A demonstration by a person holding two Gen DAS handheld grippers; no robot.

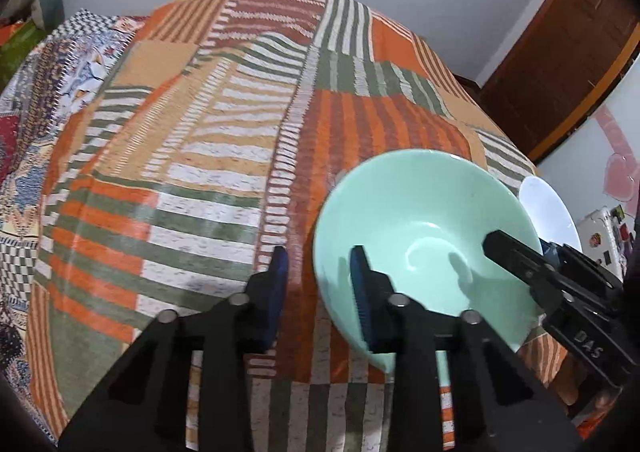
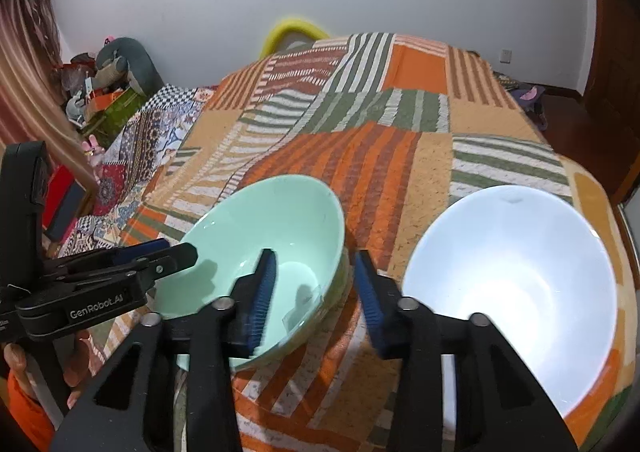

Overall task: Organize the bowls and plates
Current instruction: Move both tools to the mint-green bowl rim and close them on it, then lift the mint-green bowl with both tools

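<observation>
Straddling the mint-green bowl [image 1: 420, 204] at opposite rims with left gripper [image 1: 320, 276] and right gripper [image 2: 314, 280]. Jaws narrowly parted, clamping nothing. White bowl [image 2: 520, 252] just beside, on striped cloth [image 1: 200, 132].

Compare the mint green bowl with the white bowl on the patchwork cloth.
The glossy mint green bowl is smaller; the plain white bowl is wider. The green bowl has the left hand-held gripper and the right hand-held gripper straddling its rim on opposite sides; nothing touches the white bowl. Both sit upright and empty, side by side on the striped patchwork cloth.
</observation>
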